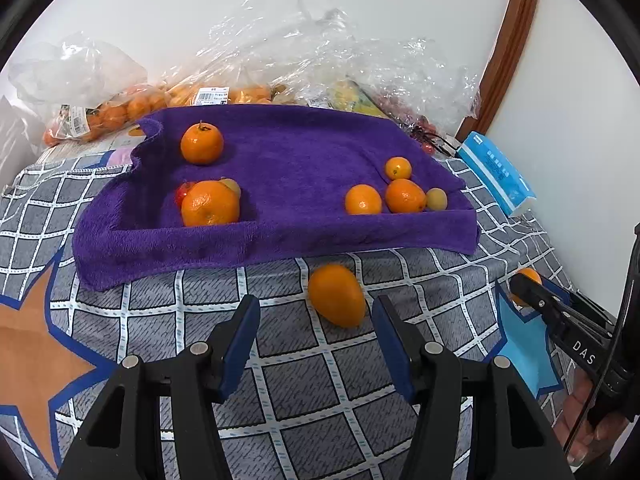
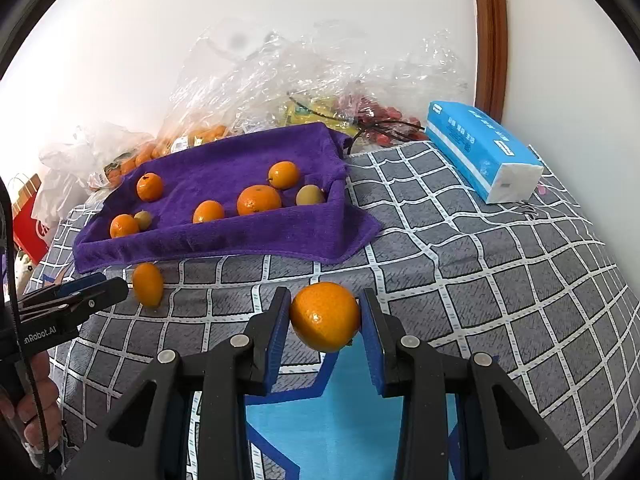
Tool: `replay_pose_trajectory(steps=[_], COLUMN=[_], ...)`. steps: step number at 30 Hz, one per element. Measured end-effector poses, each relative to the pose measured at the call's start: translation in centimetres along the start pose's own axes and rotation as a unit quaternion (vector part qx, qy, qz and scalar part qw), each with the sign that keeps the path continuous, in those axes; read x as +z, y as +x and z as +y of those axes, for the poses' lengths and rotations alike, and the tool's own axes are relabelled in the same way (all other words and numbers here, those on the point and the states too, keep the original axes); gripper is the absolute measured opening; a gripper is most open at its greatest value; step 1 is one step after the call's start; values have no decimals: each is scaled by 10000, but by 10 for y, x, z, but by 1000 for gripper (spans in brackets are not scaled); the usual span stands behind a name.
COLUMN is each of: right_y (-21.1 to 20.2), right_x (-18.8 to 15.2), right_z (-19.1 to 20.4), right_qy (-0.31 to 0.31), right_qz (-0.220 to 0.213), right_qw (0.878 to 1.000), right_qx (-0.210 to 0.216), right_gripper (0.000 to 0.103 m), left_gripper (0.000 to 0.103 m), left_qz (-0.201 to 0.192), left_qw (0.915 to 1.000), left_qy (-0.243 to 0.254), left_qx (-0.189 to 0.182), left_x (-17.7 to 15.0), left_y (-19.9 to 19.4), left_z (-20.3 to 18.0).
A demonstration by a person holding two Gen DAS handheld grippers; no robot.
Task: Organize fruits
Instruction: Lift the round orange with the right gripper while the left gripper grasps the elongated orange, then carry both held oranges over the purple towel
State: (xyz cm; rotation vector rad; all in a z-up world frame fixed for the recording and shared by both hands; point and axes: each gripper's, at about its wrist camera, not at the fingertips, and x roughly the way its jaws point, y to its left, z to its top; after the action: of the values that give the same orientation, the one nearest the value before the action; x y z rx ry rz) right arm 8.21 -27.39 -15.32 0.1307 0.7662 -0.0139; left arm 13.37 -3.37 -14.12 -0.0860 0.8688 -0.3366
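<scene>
A purple towel-lined tray (image 1: 280,236) (image 2: 256,236) holds several oranges and small yellow-green fruits. An oval orange fruit (image 1: 337,295) (image 2: 148,284) lies on the checked cloth in front of the tray. My left gripper (image 1: 316,320) is open and empty, with this fruit just ahead between its fingertips. My right gripper (image 2: 325,316) is shut on a round orange (image 2: 325,317) and holds it just above the cloth, right of the left gripper. The right gripper's finger (image 1: 536,300) shows at the right of the left wrist view, with the orange (image 1: 530,276) mostly hidden behind it.
Clear plastic bags (image 1: 320,60) (image 2: 280,80) of oranges and other fruit lie behind the tray by the wall. A blue tissue pack (image 1: 496,172) (image 2: 484,152) lies at the right. A red bag (image 2: 30,216) stands at the far left. The grey checked cloth (image 2: 480,280) covers the surface.
</scene>
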Motion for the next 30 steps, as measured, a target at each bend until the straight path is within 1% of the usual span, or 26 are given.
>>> replay_pose_trajectory(steps=[5,8,10,13,17,19,20,21,30], right_y=[2,1,0,1,3,4,5,5,0], right_x=[-2,-3,-3,-4,-7,-8,-8,-8,-6], right_z=[-3,-4,-8,-13,-17,-18,-18,-19,-10], right_qy=[38,50,67,133,153,156,158,158,69], right_qz=[29,30,24,37,82,108,117,124,117], right_qw=[10000,10000,10000,9999,9998,9998,9998,9998,9999], right_qx=[23,6,-18,-22,-33,-34,-45,-53,-94], right_gripper=[35,35,35,35,35,35,35,35,35], left_gripper=[56,56,56,55,48,42,37,34,34], left_qz=[23,56,113,154,205,247,273,293,163], left_qw=[9999,9999,9999,9999,9998,9996,9994,9993,9997], left_qy=[0,50,37,-11,-14,-8,-5,-12,-161], left_qx=[-146,-83,25,15,78,166,218,242,126], left_x=[3,6,8,10,10,10,10,9,7], left_y=[3,8,14,21,30,34,36,38,25], left_z=[-4,-10,-14,-16,-21,-22,-21,-21,-12])
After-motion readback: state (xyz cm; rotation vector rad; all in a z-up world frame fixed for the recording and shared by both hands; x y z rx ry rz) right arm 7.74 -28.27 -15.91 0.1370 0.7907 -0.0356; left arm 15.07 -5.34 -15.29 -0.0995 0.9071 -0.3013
